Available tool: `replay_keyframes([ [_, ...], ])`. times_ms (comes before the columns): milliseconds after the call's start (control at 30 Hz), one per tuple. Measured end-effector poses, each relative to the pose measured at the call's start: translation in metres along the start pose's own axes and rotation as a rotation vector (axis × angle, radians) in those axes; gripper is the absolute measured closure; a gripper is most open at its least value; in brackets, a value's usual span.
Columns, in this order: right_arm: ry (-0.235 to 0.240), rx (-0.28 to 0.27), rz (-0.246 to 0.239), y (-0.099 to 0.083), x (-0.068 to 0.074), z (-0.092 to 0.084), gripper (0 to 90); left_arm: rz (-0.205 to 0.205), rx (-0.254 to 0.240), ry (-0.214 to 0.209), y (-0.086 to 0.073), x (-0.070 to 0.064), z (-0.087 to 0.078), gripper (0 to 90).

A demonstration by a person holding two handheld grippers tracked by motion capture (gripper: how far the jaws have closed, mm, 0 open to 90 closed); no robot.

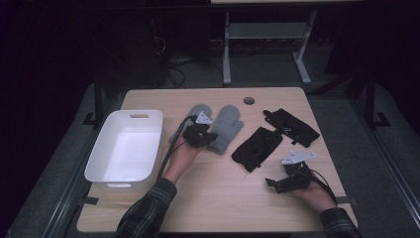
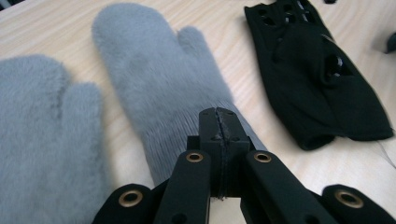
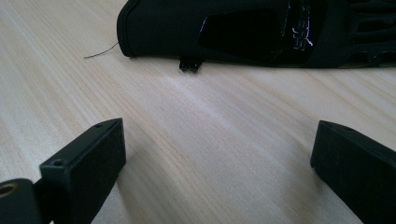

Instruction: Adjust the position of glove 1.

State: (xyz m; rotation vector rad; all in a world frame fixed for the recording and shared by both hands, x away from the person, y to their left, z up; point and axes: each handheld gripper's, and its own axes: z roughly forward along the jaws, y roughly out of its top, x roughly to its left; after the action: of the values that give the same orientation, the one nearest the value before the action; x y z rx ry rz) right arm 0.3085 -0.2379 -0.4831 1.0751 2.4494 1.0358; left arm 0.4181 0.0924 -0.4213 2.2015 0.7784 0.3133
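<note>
Two grey furry mittens (image 1: 198, 111) (image 1: 227, 129) lie side by side in the middle of the table. My left gripper (image 1: 212, 135) is shut, its tips over the ribbed cuff of the right-hand mitten (image 2: 154, 79). In the left gripper view the jaws (image 2: 217, 114) meet with nothing visible between them, and the other mitten (image 2: 42, 130) lies to their left. Two black gloves (image 1: 257, 148) (image 1: 292, 126) lie further right. My right gripper (image 1: 270, 182) rests open near the front right of the table. Its jaws (image 3: 219, 149) stand wide over bare wood, short of a black glove (image 3: 243, 32).
A white plastic tub (image 1: 126, 148) stands on the left of the wooden table (image 1: 223, 203), next to the left forearm. A round cable hole (image 1: 249, 100) is near the far edge. Behind the table stand metal table legs (image 1: 227, 49) on a dark floor.
</note>
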Motion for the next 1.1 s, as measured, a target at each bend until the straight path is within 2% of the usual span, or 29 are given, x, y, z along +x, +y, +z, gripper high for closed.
replay_keyframes([
  [133, 0.002, 0.0, -0.001, 0.0, 0.0, 0.0, 3.1, 0.006, 0.037, 0.01, 0.002, 0.004, 0.015, 89.3],
  [300, 0.002, 0.0, -0.001, 0.0, 0.0, 0.0, 3.1, -0.025, 0.082, -0.01, -0.008, 0.01, 0.031, 89.4],
  [400, 0.004, -0.001, -0.004, 0.0, 0.0, 0.0, 3.1, -0.037, 0.079, -0.013, -0.009, 0.009, 0.03, 89.5],
  [500, 0.004, -0.001, -0.004, 0.0, 0.0, 0.0, 3.1, -0.014, 0.086, -0.01, -0.009, 0.01, 0.029, 89.5],
  [533, 0.004, 0.0, -0.003, 0.0, 0.0, 0.0, 3.1, -0.024, 0.086, -0.009, -0.011, 0.008, 0.028, 89.5],
  [700, 0.004, 0.0, -0.004, 0.0, 0.0, 0.0, 3.1, -0.02, 0.076, -0.004, -0.018, 0.004, 0.022, 89.5],
  [800, 0.004, 0.0, -0.004, 0.0, 0.0, 0.0, 3.1, -0.009, 0.08, -0.011, -0.024, 0.0, 0.015, 89.5],
  [1100, 0.004, 0.001, -0.002, 0.0, 0.0, 0.0, 3.1, -0.035, 0.069, -0.061, -0.042, -0.009, -0.003, 89.5],
])
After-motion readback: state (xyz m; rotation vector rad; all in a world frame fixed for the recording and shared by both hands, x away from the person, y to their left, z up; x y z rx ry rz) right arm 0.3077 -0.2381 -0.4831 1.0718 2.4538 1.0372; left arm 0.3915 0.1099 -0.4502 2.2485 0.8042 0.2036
